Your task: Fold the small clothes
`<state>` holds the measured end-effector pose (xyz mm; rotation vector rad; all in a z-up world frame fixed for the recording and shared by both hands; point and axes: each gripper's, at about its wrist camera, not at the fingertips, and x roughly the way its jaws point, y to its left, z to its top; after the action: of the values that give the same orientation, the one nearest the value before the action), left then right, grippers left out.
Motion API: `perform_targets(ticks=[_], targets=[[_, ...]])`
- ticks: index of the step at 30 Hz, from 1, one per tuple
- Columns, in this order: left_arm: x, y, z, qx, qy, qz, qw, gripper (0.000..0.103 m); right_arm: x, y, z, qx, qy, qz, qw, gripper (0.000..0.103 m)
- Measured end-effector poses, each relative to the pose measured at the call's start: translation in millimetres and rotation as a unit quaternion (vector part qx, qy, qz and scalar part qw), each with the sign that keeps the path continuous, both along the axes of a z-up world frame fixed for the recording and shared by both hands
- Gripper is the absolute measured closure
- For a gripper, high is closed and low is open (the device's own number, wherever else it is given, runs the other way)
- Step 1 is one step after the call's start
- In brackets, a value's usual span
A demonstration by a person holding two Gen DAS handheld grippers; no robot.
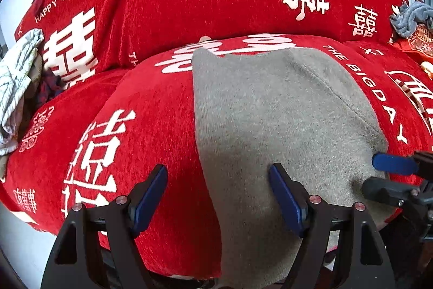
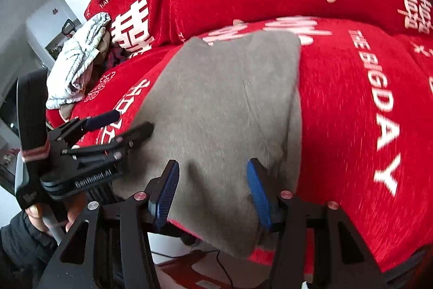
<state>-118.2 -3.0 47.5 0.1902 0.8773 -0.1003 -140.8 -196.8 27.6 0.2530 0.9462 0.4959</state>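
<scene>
- Spreading wide at the bottom of the left wrist view, the left gripper (image 1: 217,197) is seen with its blue-padded jaws apart, nothing pinched; one finger stands over the red cover, the other over the grey garment (image 1: 270,121).
- The right gripper (image 2: 212,191) is seen at the bottom of its own view, jaws apart over the garment's near edge; the pads are not pressed on the cloth.
- The grey knitted garment is laid flat on the red sofa cover (image 1: 162,4), in the middle of both views, its near edge hanging over the front.
- White characters and "HAPPY WEDDING" are printed on the cover.
- A crumpled pale garment (image 2: 78,67) is piled at the left of the frame.
- A grey-blue cloth (image 1: 411,18) is seen at the upper right.
</scene>
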Motion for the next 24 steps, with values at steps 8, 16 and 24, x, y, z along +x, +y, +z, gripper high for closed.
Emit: perform_targets(ticks=[8,16,24], targets=[[-26,-2,19,0.006,-0.028,-0.009,0.9995,0.018,-13,16,16,-0.110,0.011,-0.005,0.994,0.044],[-41,-1,56,-0.007,-0.098,0.009,0.9951,0.018,-29,36,58,-0.177,-0.086,-0.032,0.980,0.042],[-50,-7,63,0.002,-0.132,0.019,0.9911,0.018,-36,46,69,-0.193,-0.098,-0.037,0.976,0.042]])
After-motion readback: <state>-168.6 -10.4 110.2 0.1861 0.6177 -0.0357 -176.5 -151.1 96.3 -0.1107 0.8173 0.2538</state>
